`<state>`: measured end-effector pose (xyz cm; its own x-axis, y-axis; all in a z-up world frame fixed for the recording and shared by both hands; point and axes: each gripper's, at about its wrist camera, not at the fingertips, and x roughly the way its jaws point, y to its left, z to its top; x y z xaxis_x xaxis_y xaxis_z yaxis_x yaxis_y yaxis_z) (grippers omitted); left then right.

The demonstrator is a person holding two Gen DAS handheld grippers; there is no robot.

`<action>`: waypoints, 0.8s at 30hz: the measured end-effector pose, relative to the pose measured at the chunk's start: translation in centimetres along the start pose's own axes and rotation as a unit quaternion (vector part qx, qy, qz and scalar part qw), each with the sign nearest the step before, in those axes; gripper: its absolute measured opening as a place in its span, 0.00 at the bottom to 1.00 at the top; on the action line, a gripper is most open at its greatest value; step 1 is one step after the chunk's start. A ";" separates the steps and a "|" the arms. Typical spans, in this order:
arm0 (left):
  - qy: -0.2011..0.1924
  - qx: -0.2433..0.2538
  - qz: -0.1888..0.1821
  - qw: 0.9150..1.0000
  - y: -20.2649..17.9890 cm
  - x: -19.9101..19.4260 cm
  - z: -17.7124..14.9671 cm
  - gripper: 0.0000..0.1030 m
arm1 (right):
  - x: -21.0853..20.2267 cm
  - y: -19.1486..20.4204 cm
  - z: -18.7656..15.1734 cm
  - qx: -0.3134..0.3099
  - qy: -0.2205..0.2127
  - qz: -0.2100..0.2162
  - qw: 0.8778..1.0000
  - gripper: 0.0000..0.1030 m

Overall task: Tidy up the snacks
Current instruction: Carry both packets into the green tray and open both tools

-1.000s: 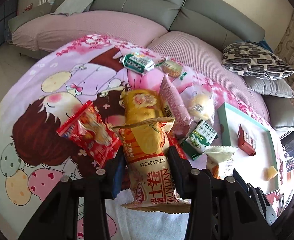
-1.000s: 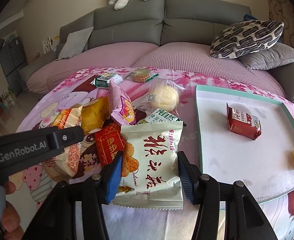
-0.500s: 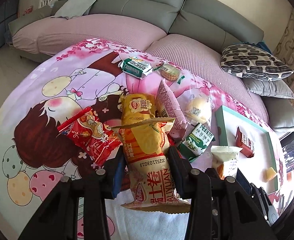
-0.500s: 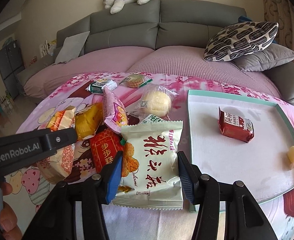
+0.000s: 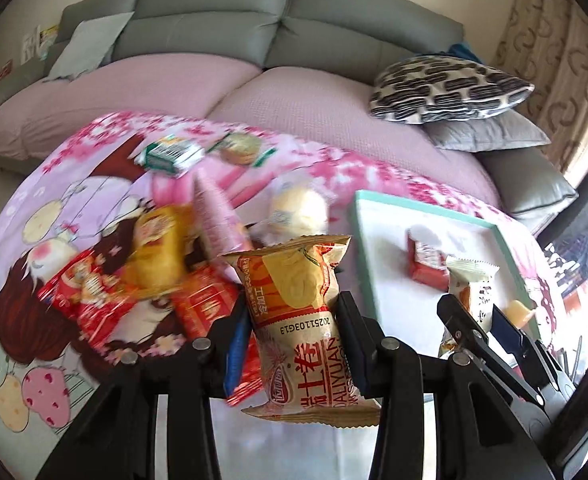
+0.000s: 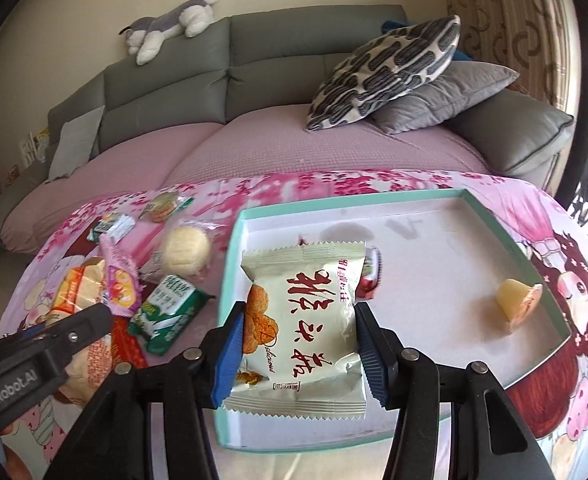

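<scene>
both tongs swung over toward tray

red wrapper half-hidden (behind white packet)

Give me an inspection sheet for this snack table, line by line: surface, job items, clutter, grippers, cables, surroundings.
Surface: cartoon-print pink tablecloth.
Job's things: teal-rimmed tray holding a red packet and a jelly cup; white snack packet and orange cake-roll packet held in the grippers.
Clutter: loose snacks left of the tray, including a green biscuit pack, a round bun and a pink packet.
Grippers: left gripper shut on the orange cake-roll packet; right gripper shut on the white snack packet, in front of the tray.
Cables: nothing seen.
Surroundings: grey sofa, patterned cushion, plush toy.
</scene>
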<state>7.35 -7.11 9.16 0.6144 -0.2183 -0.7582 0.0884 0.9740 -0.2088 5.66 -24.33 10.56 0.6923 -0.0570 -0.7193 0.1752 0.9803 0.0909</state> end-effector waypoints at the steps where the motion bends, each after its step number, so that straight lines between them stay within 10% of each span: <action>1: -0.004 0.007 -0.006 1.000 -0.7 0.0 0.2 0.43 | 0.0 -0.9 0.2 0.006 -0.002 -0.012 1.000 0.54; 14: -0.016 0.098 -0.055 0.994 -8.8 1.0 1.0 0.43 | -1.0 -12.6 0.6 0.137 -0.012 -0.101 0.985 0.54; 24: 0.014 0.144 -0.062 0.988 -12.2 4.4 -0.6 0.43 | 0.5 -13.0 0.3 0.131 0.009 -0.095 0.987 0.54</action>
<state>8.53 -19.97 8.04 0.5639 -0.3353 -0.7547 0.3830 0.9158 -0.1208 3.95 -37.17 9.22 0.6169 -0.2292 -0.7529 0.4779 0.8692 0.1269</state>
